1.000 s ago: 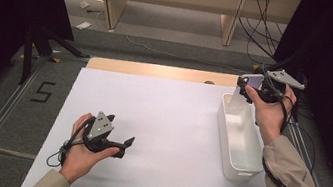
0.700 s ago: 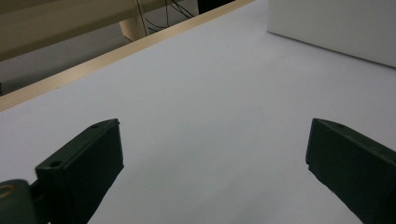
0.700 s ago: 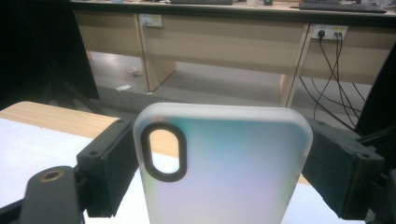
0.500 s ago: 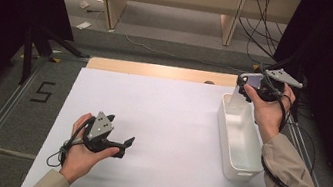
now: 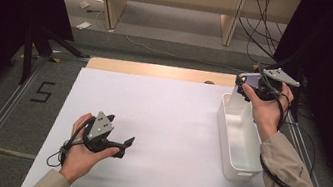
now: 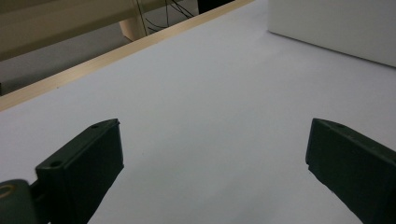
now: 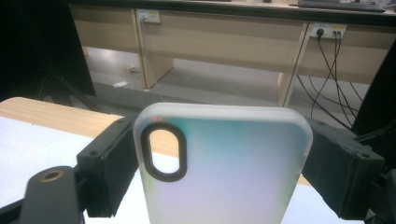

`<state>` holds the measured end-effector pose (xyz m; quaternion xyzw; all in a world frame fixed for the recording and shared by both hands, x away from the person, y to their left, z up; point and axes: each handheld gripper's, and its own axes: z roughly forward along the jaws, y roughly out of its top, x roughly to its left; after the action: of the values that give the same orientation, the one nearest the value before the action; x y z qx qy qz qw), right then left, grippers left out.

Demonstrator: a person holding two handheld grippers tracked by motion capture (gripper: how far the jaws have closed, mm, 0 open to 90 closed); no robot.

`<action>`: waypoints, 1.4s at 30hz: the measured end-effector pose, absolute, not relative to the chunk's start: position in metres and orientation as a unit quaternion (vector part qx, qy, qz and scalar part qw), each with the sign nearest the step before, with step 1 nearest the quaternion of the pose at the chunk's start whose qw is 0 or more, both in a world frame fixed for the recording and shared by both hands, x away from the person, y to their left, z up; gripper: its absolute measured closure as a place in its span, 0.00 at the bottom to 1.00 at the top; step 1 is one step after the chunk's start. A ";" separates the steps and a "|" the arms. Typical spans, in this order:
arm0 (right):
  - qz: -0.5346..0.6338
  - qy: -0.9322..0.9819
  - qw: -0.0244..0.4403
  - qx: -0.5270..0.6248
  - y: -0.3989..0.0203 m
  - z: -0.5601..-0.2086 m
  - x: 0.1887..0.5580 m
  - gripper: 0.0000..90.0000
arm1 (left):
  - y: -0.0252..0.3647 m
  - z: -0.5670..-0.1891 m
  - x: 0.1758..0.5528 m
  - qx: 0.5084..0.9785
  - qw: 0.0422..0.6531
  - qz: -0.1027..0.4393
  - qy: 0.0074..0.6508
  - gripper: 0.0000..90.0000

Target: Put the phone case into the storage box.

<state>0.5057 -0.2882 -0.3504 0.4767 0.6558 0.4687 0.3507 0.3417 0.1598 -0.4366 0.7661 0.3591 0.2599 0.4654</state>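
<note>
**Phone case held over the far end of the white bin**

A white sheet (image 5: 167,139) covers most of the table (image 5: 158,70), whose wooden edge shows as a bare strip along the far side. On the right part of the sheet stands a long white bin (image 5: 238,171), its length running away from the person. Its inside, as far as the high view shows it, is plain white; the person's right forearm crosses its near right rim, and the far end lies partly behind what the gripper carries, so the contents there cannot be told.

The right gripper (image 5: 247,84) is raised above the bin's far end, in the person's right hand (image 5: 265,111). Its jaws press on the two long sides of a translucent phone case (image 7: 224,163), held upright with its rounded top edge uppermost. The case is frosted white with faint green and pink tints, and it has a dark-rimmed oval camera cut-out (image 7: 163,151) near its upper left corner in the right gripper view. In the high view it shows as a pale slab (image 5: 239,94) hanging just over the bin's far wall.

The left gripper (image 5: 127,144) rests low over the near left part of the sheet, in the person's left hand (image 5: 81,153), well apart from the bin. Its jaws stand wide with nothing between them but bare sheet; in the left gripper view the bin's white wall (image 6: 336,25) lies ahead at the upper right.
</note>
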 end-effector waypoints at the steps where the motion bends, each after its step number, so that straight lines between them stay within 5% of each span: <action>1: 0.469 0.656 0.351 0.476 -0.288 -0.351 0.506 0.20 | 0.160 -0.437 0.342 0.766 0.465 0.260 0.359 0.04; 42: 0.457 0.664 0.348 0.479 -0.283 -0.360 0.517 0.20 | 0.159 -0.437 0.342 0.767 0.465 0.258 0.359 0.04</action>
<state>0.5172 -0.2832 -0.3604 0.4791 0.6636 0.4572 0.3478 0.3422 0.1592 -0.4373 0.7667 0.3591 0.2585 0.4652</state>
